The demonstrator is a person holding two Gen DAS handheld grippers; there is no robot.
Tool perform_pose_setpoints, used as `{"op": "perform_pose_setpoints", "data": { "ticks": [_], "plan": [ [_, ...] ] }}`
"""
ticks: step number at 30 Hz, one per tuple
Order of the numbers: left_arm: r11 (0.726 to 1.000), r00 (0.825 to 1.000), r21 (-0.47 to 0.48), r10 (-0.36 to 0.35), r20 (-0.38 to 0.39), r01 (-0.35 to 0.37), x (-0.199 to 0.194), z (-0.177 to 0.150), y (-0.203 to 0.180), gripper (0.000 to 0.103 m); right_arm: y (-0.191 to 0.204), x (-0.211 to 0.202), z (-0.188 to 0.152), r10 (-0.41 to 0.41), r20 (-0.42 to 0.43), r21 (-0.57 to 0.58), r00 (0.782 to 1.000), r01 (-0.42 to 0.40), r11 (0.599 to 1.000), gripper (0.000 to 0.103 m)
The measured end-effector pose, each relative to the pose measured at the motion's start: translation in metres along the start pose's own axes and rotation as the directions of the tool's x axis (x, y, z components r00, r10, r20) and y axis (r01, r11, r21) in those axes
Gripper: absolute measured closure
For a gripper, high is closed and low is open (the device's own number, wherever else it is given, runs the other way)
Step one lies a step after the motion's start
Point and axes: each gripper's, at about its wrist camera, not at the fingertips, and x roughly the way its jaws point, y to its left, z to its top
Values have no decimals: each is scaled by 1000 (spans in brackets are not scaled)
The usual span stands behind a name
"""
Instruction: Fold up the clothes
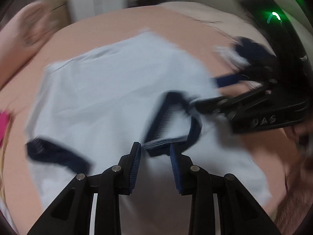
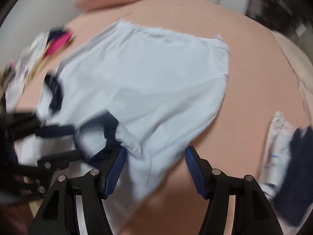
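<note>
Pale-blue T-shirt with navy collar and sleeve cuffs (image 1: 109,90) lies spread on a peach-coloured bed sheet (image 1: 93,27) in the left wrist view, blurred. The left gripper (image 1: 155,152) hangs over the collar edge, its jaws parted and holding nothing. The right gripper (image 1: 217,90) reaches in from the right, jaws apart over the shirt's shoulder.

Right wrist view: the right gripper (image 2: 154,157) is wide open above the shirt's near sleeve, grasping nothing. A heap of mixed clothes (image 2: 37,49) lies at the left, dark folded garments (image 2: 295,168) at the right.
</note>
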Motion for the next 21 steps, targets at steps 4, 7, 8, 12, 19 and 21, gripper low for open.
{"op": "perform_pose_setpoints", "data": {
  "ticks": [4,7,8,12,19,21],
  "plan": [
    [991,997,-115,-62,45,67,-17,-1,13,75,-18,0,6,68,75,182,995,-81,980,40],
    [993,993,16,-115,30,115,-16,-1,-7,75,-9,-15,3,147,56,138,988,-153,979,40],
    [992,992,28,-125,27,124,-15,1,-10,75,-1,-21,-3,165,31,81,986,-167,983,40],
    [998,999,39,-53,-4,53,-3,6,-11,74,9,-2,-24,86,-35,-1,996,-86,996,40],
    [989,987,-62,-131,89,137,-36,-6,8,73,-32,-1,-4,110,116,274,987,-138,952,40],
    [986,985,62,-158,69,154,-36,-11,-10,73,-17,-8,-3,153,65,160,986,-162,974,40]
  ]
}}
